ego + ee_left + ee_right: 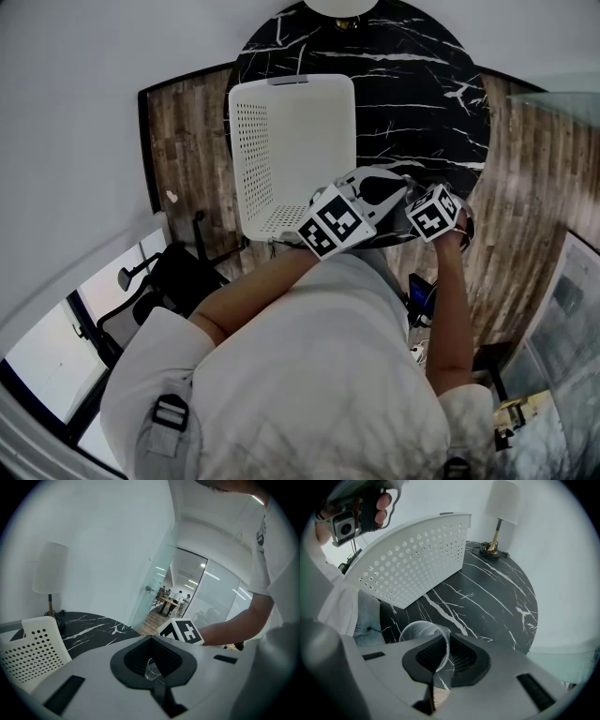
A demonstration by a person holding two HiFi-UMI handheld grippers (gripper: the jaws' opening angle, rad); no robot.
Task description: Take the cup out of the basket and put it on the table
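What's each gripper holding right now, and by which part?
Right gripper: clear cup, jaws pinching its side wall just below the rim. Left gripper: something clear shows between the jaws; cannot tell what it is or whether it's gripped.

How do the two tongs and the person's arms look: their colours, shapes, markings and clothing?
The left tongs and the right tongs have smooth light grey shells with black ribbed pads. Each carries a white cube printed with black square markers. The person wears a white short-sleeved shirt. No cables show.
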